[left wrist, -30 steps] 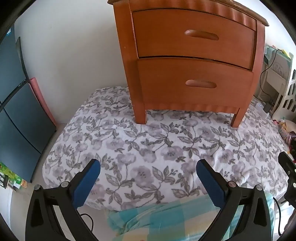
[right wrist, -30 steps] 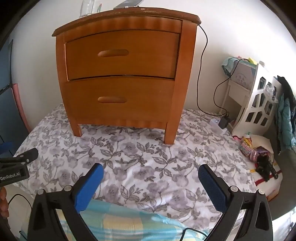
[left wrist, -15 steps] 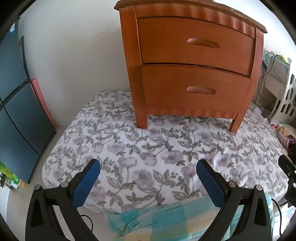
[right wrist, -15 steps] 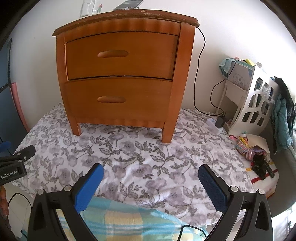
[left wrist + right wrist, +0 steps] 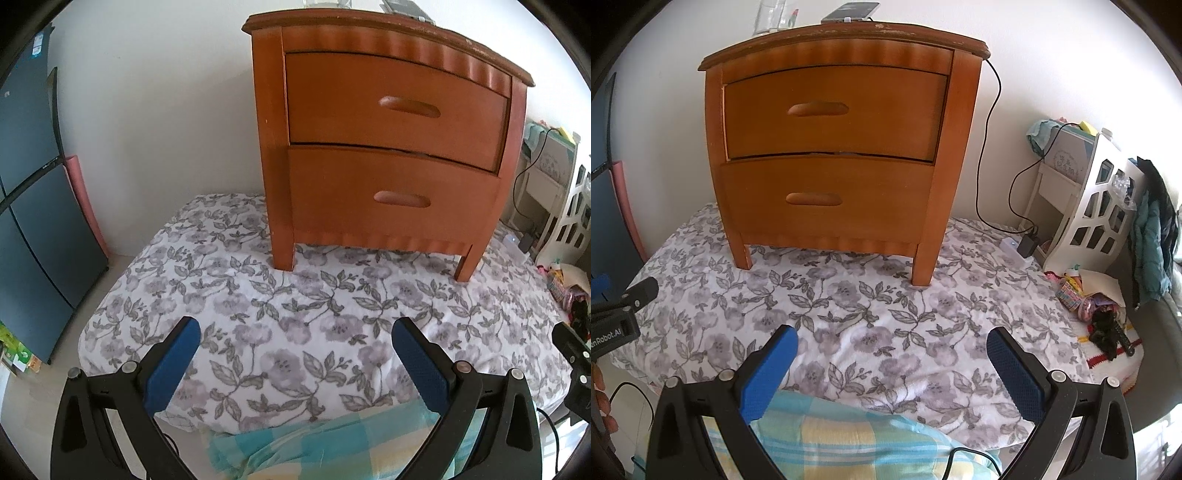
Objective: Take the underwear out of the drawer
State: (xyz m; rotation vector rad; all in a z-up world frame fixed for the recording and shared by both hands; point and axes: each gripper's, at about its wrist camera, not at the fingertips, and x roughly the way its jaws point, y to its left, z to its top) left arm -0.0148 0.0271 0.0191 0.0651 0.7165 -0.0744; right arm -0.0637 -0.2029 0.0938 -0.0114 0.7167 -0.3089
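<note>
Both drawers of the orange-brown wooden nightstand (image 5: 831,147) on the floral bedspread (image 5: 849,325) are closed, hiding any underwear. Left hand-held gripper (image 5: 295,360) and right hand-held gripper (image 5: 892,362) are released, empty. Hook one recessed handle (image 5: 817,109) squarely, pull straight.

Nightstand: orange-brown wooden nightstand (image 5: 831,147), two drawers in the same tone, wavy carved trim.
Bedspread: white quilted bedspread (image 5: 314,314) printed with grey-lilac flowers and grey-green leaves.
Blanket: checked fabric blanket (image 5: 831,439) in turquoise, pale yellow and white.
Fingers: blue textured pads on black frames (image 5: 171,369).
Wall: plain white wall (image 5: 166,110).
Cabinet: dark blue-grey glossy cabinet (image 5: 33,221).
</note>
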